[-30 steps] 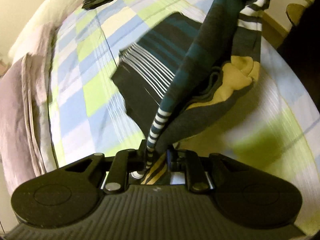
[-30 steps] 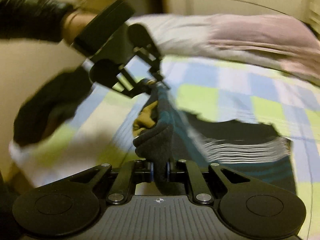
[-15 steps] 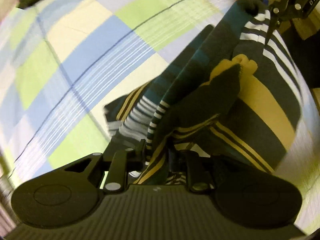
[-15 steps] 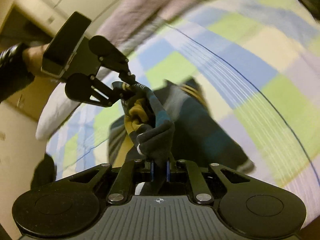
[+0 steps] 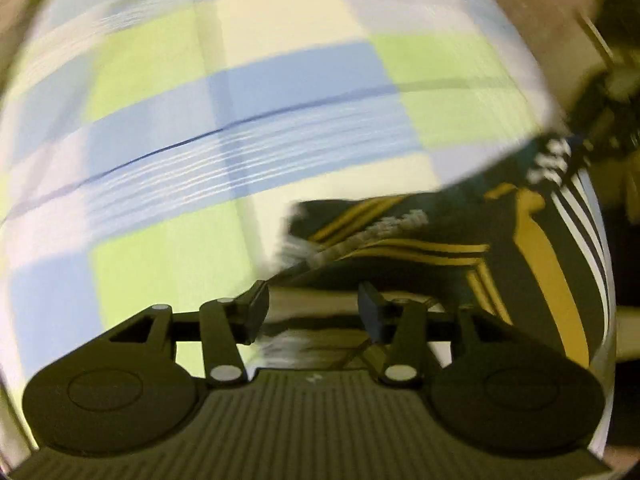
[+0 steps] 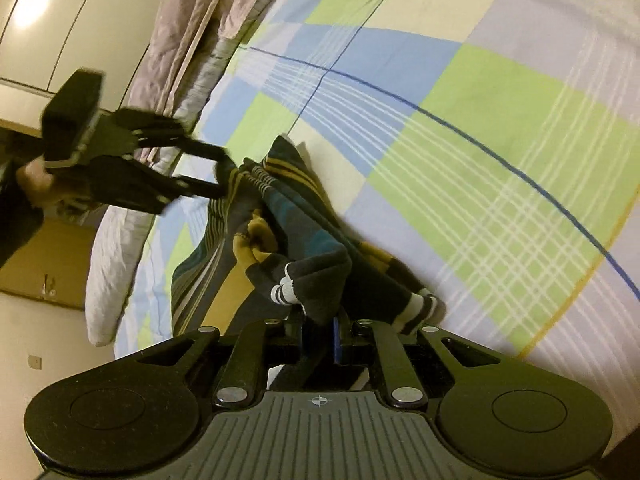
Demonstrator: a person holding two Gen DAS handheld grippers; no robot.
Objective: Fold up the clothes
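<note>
Checked bedsheet [image 6: 500, 128] fills both views, pale quilt [image 6: 188, 40] bunched along the upper left of the right wrist view. Across the middle lies the striped garment [image 6: 280, 216], folded over itself on the sheet, running from frame centre down to the bottom. It looks soft, light and floppy, so I'd say it wants taking by hems or corners, not the bulk. Right gripper [image 6: 318, 334], bottom centre, is clenched on a dark fold. Left gripper [image 5: 312, 312] has just been opening; its jaws stand apart with blurred cloth lying loose between them, pointing steeply down at the bed.
</note>
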